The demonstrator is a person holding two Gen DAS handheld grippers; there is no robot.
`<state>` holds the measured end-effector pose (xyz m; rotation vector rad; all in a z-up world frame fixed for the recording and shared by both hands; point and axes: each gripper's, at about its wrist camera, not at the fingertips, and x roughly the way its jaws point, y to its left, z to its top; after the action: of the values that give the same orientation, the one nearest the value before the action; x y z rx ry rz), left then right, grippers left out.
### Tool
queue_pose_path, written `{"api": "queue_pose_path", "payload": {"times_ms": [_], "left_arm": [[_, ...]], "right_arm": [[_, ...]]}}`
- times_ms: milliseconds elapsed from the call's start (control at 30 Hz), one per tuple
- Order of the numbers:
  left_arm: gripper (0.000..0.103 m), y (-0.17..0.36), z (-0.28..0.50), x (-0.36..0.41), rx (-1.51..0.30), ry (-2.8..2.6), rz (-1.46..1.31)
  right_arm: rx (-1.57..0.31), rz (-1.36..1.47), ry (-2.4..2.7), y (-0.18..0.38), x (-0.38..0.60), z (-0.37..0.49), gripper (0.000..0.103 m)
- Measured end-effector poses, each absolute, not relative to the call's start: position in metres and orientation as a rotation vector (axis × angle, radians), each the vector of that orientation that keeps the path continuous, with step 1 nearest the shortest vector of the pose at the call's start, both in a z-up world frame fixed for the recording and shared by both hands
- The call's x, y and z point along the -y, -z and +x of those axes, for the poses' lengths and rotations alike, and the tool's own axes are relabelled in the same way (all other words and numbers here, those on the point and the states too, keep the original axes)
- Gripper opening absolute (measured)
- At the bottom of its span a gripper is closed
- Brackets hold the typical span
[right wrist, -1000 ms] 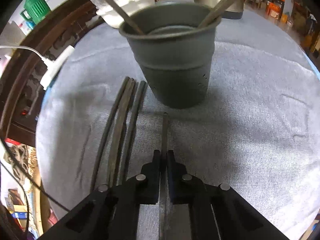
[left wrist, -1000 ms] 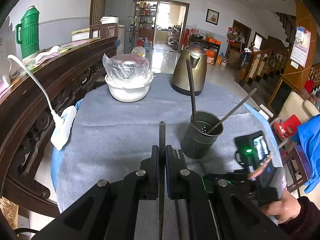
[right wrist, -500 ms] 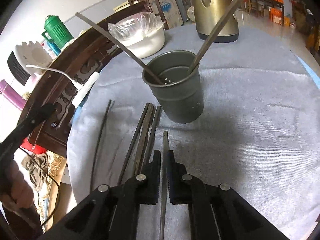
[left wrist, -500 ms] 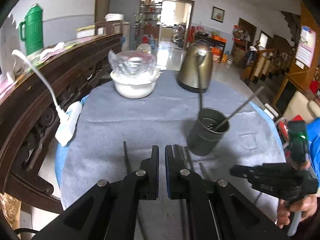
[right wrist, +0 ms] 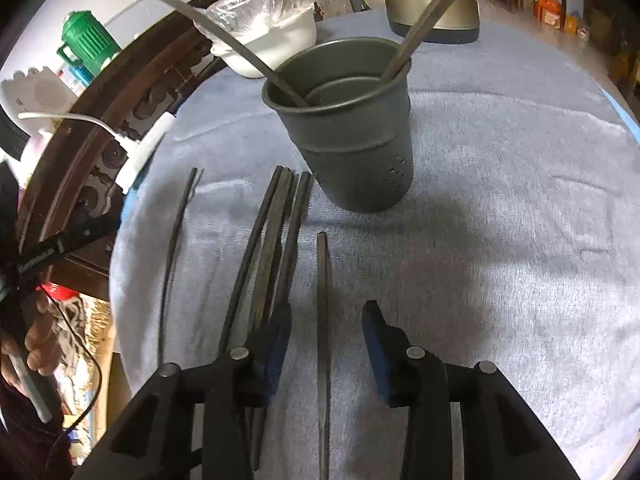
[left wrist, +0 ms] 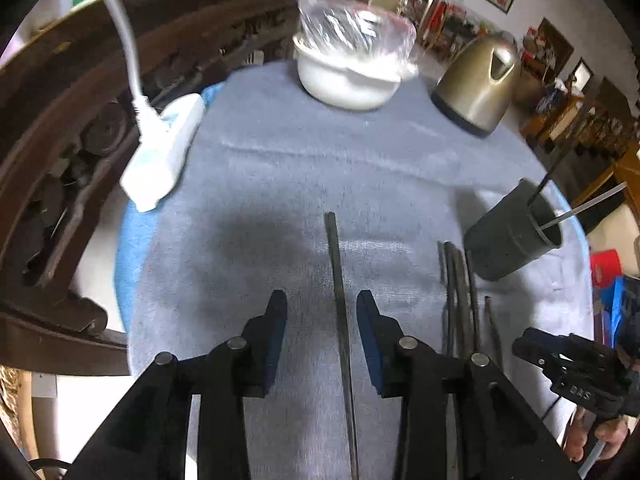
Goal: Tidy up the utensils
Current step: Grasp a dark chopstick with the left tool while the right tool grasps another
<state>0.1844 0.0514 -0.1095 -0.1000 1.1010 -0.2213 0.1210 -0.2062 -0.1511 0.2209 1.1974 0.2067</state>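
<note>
While opening, each gripper (left wrist: 321,308) (right wrist: 325,320) astride chopstick (left wrist: 340,312)

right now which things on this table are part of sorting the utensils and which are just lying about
Part of the job:
- grey utensil cup, two chopsticks already standing in it
- lone chopstick between the opening left gripper jaws
- chopstick between the opening right gripper jaws
- bundle of chopsticks beside the cup

Just lying about:
- covered white bowl
- kettle
- power strip
- green thermos

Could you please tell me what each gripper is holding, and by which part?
Nothing: both the left gripper and right gripper are opening, each with a loose chopstick between its jaws.
</note>
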Motion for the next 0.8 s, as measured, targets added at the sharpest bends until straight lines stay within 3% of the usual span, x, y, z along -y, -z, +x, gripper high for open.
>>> {"api": "queue_pose_path", "payload": {"times_ms": [267, 367, 467, 533, 800], "left_arm": [[0.036, 0.151, 0.239, -0.028, -1.226, 0.17, -0.027], [0.036, 0.161, 0.25, -0.021, -1.245, 0.166, -0.004], [0.024, 0.165, 0.251, -0.012, -1.25, 0.174, 0.034], [0.008, 0.166, 0.248, -0.005, -1.239, 0.184, 0.063], [0.005, 0.148, 0.22, 0.002, -1.193, 0.277, 0.022]], "right_arm": [[-1.267, 0.126, -0.16, 0.169, 0.19, 0.136, 0.038], [-1.276, 0.091, -0.136, 0.176, 0.186, 0.14, 0.026], [-1.283, 0.048, -0.142, 0.177, 0.18, 0.14, 0.012], [-1.273, 0.008, -0.145, 0.177, 0.176, 0.138, 0.007], [-1.199, 0.141, -0.199, 0.16, 0.202, 0.126, 0.006]]}}
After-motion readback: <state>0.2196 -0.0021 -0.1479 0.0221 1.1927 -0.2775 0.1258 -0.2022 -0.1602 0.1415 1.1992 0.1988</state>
